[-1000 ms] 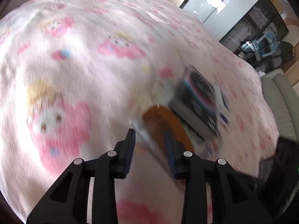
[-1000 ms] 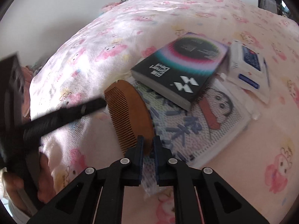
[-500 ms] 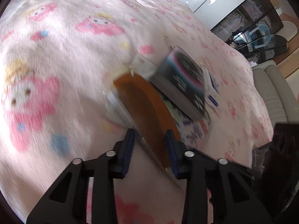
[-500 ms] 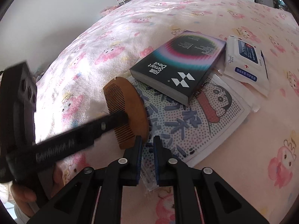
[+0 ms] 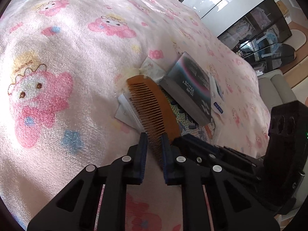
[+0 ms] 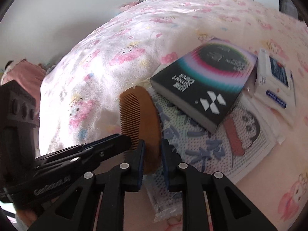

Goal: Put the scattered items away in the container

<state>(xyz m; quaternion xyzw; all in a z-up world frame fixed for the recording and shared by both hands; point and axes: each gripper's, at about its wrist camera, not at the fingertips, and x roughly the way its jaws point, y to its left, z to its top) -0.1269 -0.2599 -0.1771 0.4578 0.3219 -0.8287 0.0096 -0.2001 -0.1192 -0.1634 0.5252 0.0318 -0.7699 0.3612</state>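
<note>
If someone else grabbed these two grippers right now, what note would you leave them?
Left gripper: shut on the wooden comb, at its near end.
Right gripper: jaws have just been opening; the comb's end sits between them, unclamped.
Things: comb and black box lie on the cartoon mesh pouch; wipes pack beside the box.
Done: nothing visibly stowed.
Left: all three items.

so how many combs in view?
1. Wooden comb on the cartoon pouch beside the black box, near end in the left tool. More could hide under the box.
</note>
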